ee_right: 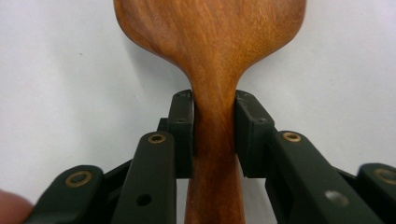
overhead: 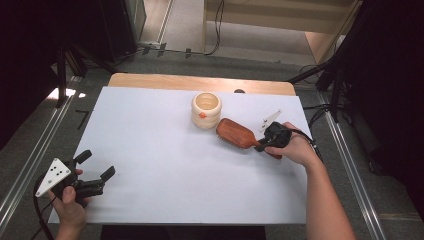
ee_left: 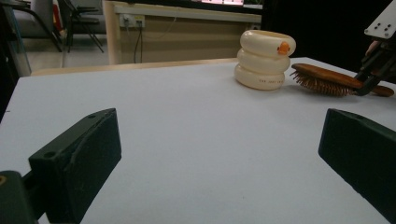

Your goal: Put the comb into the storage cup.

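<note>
So the wooden hairbrush [overhead: 239, 133] is lying bristles-down on the white tabletop [overhead: 165, 165], head just beside the cream ringed cup [overhead: 206, 110]. The right tongs [overhead: 266, 141] are pinching its narrow handle neck. My guess: the heavy head could droop or twist on a lift, maybe bumping the cup. The right gripper view shows both pads [ee_right: 183, 135] squeezing the wood; the high view doesn't. The left tongs [overhead: 98, 165] sit spread wide, nothing in them, near the tabletop's front-left corner.
</note>
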Available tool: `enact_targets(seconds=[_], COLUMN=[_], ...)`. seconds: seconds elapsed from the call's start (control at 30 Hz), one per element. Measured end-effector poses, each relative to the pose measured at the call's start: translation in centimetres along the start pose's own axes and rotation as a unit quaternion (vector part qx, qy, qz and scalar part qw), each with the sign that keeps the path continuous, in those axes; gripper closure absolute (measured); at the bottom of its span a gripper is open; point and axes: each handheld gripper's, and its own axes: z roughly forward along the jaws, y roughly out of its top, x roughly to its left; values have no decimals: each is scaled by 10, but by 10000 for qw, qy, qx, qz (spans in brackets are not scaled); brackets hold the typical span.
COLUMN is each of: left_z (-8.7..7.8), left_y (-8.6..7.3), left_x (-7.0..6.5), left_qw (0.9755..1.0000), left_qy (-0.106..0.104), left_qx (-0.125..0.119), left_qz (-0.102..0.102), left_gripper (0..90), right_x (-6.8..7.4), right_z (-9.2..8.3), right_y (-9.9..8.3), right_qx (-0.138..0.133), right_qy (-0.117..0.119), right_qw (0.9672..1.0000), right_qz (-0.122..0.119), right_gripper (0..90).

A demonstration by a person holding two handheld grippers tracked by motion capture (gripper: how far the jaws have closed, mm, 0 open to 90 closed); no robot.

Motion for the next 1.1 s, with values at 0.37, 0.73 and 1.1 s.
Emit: enact_targets(seconds=[0.37,0.73,1.1], left_z=[0,0,0], left_y=[0,0,0], left_x=[0,0,0], left_qw=[10000,10000,10000], left_qy=[-4,-8,3], left_qx=[0,-4,-7], left_qz=[-2,-14,-11], left_gripper=[0,0,0], right_x=[0,11,22], right_z=[4,5,7], right_y=[5,1,-15], right_qx=[-124,-288,-944], right_qy=[185,-54,-249], right_qw=[9992,9992,9921], right_qz=[318,259,793], right_gripper=[641,702,704])
